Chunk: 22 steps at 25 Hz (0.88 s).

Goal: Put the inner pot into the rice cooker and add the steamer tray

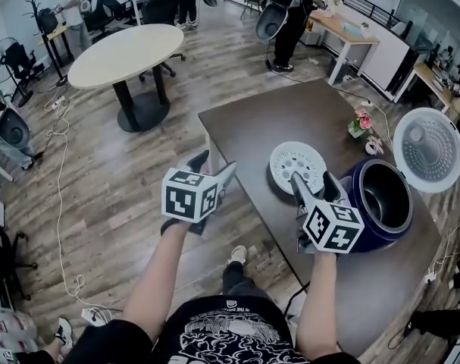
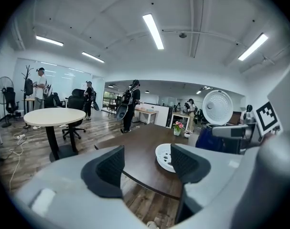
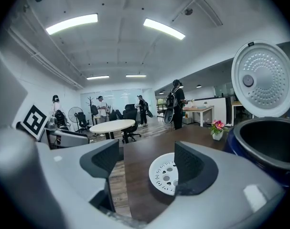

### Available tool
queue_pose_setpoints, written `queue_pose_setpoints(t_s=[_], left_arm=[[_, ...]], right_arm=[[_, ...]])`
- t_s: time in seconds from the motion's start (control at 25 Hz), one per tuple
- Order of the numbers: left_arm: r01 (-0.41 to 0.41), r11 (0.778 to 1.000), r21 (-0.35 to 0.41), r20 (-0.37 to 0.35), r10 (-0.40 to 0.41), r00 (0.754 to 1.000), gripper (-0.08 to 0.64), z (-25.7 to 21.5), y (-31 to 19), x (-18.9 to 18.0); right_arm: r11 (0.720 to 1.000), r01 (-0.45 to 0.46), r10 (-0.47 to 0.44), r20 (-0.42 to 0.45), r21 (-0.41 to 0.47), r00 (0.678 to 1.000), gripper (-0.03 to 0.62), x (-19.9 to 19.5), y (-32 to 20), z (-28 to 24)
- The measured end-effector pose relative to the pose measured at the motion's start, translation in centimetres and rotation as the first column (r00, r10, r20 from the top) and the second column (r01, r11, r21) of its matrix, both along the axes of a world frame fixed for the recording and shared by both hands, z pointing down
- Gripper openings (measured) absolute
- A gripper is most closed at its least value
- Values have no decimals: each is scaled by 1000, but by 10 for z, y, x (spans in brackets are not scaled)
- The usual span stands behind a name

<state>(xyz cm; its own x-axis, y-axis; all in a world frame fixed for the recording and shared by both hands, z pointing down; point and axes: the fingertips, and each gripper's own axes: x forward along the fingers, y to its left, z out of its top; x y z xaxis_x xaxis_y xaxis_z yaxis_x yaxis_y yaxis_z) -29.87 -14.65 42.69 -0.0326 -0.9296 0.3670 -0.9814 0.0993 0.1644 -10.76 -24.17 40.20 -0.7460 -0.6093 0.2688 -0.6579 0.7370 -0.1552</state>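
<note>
A white steamer tray [image 1: 298, 165] with holes lies flat on the dark brown table [image 1: 290, 116]. To its right stands the dark blue rice cooker [image 1: 381, 203] with its white lid [image 1: 428, 149] raised; its inside looks dark and I cannot tell whether a pot sits in it. My right gripper [image 1: 314, 182] is open and empty, just short of the tray and left of the cooker. My left gripper [image 1: 213, 167] is open and empty, over the table's left edge. In the right gripper view the tray [image 3: 164, 173] shows between the jaws of the gripper [image 3: 147, 159], with the cooker [image 3: 269, 147] to the right.
A small pot of pink flowers [image 1: 360, 123] stands behind the cooker. A round beige table [image 1: 127, 51] and office chairs stand beyond on the wooden floor. Several people stand at the back of the room. A cable [image 1: 59, 196] trails across the floor at left.
</note>
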Motion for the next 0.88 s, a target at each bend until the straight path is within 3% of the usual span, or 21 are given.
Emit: queue_pose_setpoints(t_s=[0.4,0.64,0.88], left_arm=[[33,999,-24,3,-33,999,304,12,-54,-61],[-15,998,-64,-10,15,1000,304,27,-105,-76],[-101,988,-117,-16,99,995,304,46,-174,-64]], right_arm=[[999,28,-28,14,-25,1000,370,-64,-58,19],[997,-21,22,15,-69,1000,370,-81,-103,40],[991,-77,78,2,-110,997,366,-71,-152,62]])
